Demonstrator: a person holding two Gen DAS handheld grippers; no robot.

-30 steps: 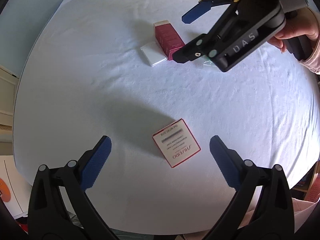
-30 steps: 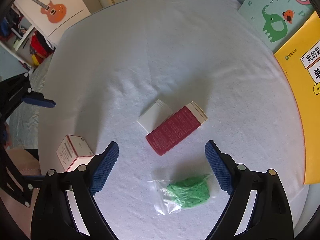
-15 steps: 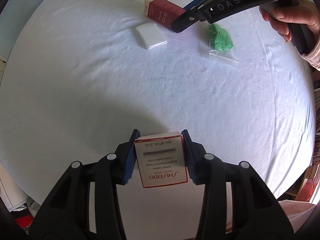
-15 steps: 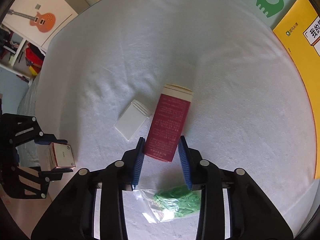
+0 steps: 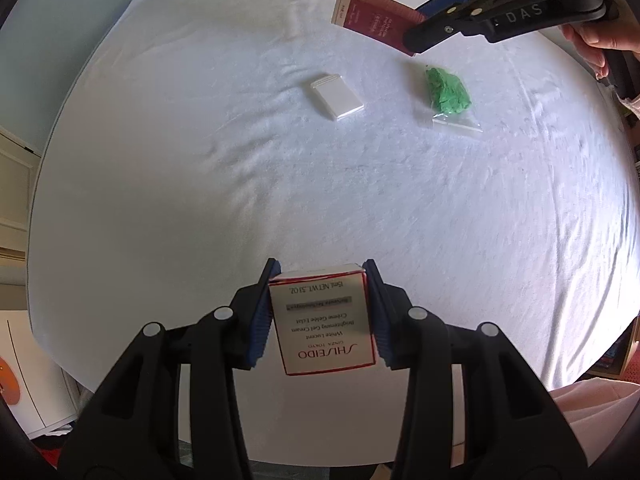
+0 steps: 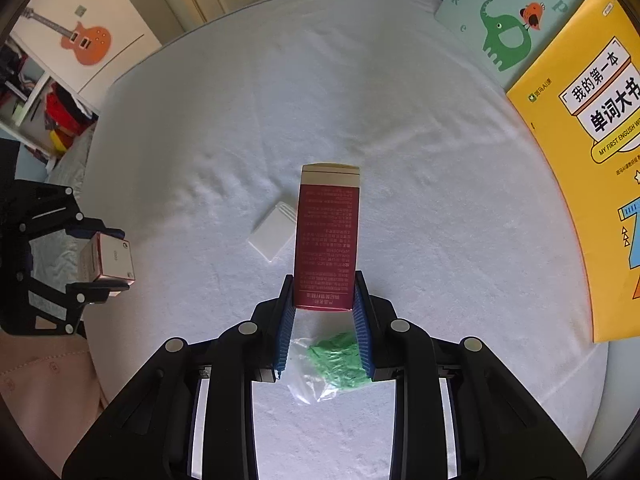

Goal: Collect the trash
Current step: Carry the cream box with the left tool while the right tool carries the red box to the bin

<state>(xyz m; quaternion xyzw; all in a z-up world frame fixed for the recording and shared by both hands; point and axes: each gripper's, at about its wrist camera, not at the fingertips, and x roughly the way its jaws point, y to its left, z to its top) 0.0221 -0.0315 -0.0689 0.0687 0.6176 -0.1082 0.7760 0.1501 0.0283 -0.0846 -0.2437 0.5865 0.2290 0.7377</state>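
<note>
My left gripper (image 5: 321, 276) is shut on a small white cream box with red edging (image 5: 324, 320), held just above the white cloth. The same box (image 6: 110, 260) shows at the far left of the right wrist view, inside the left gripper (image 6: 100, 264). My right gripper (image 6: 324, 292) is shut on the near end of a tall dark red carton (image 6: 326, 236), lifted off the cloth; the carton (image 5: 372, 20) hangs at the top of the left wrist view. A flat white box (image 6: 274, 236) (image 5: 337, 97) and a clear bag of green scraps (image 6: 336, 360) (image 5: 448, 92) lie on the cloth.
A white cloth (image 5: 200, 160) covers the round table. A yellow book (image 6: 592, 160) and an elephant book (image 6: 508, 20) lie at the far right edge. A hand (image 5: 600, 40) holds the right gripper. Shelves and a guitar picture (image 6: 80, 40) stand beyond the table.
Both grippers closed from wide open: the left onto the cream box, the right onto the red carton. The right one then rose, lifting the carton off the cloth.
</note>
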